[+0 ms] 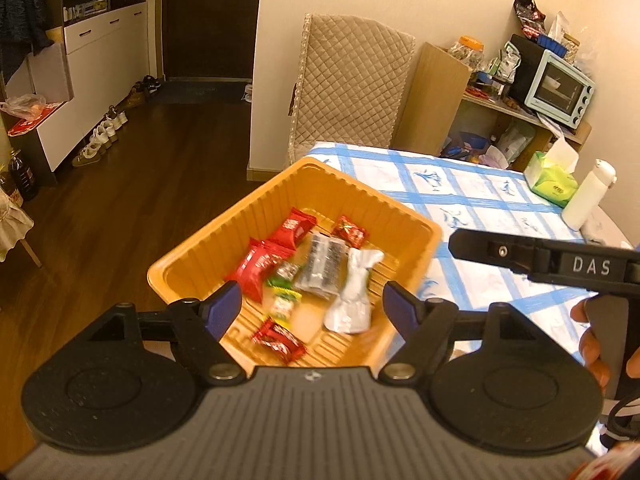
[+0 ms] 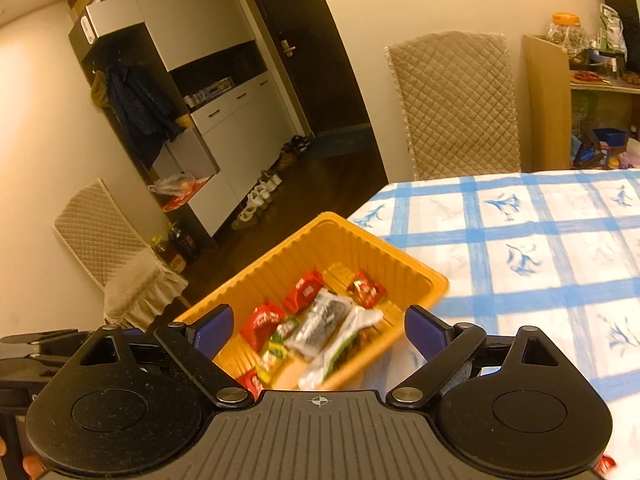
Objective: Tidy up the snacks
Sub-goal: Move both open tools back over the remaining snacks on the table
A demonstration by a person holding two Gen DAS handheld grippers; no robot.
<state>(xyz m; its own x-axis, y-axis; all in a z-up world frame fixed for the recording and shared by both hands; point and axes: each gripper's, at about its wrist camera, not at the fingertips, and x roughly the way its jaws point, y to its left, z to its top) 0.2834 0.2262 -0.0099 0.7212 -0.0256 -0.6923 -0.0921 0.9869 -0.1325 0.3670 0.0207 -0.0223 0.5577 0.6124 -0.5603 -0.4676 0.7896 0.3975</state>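
An orange ribbed tray (image 1: 360, 188) sits at the left edge of the checked table, and its left side shows against the floor. Inside lie several wrapped snacks: red packets (image 1: 260, 264), a silver-and-black packet (image 1: 324, 266), a white foil packet (image 1: 354, 296) and a green-yellow sweet (image 1: 284, 300). My left gripper (image 1: 312, 308) hovers over the tray's near side, open, with nothing pressed between its blue pads. One of the right gripper's fingers (image 1: 500, 251) reaches in from the right. My right gripper (image 2: 318, 332) is open wide above the same tray (image 2: 384, 244), holding nothing.
The table (image 1: 480, 200) wears a blue-checked cloth. A green tissue box (image 1: 554, 184) and a white bottle (image 1: 586, 196) stand at its far right. A quilted chair (image 1: 352, 80) is behind it, a cluttered shelf with a toaster oven (image 1: 560, 88) beyond. A hand (image 1: 592, 340) grips the right tool.
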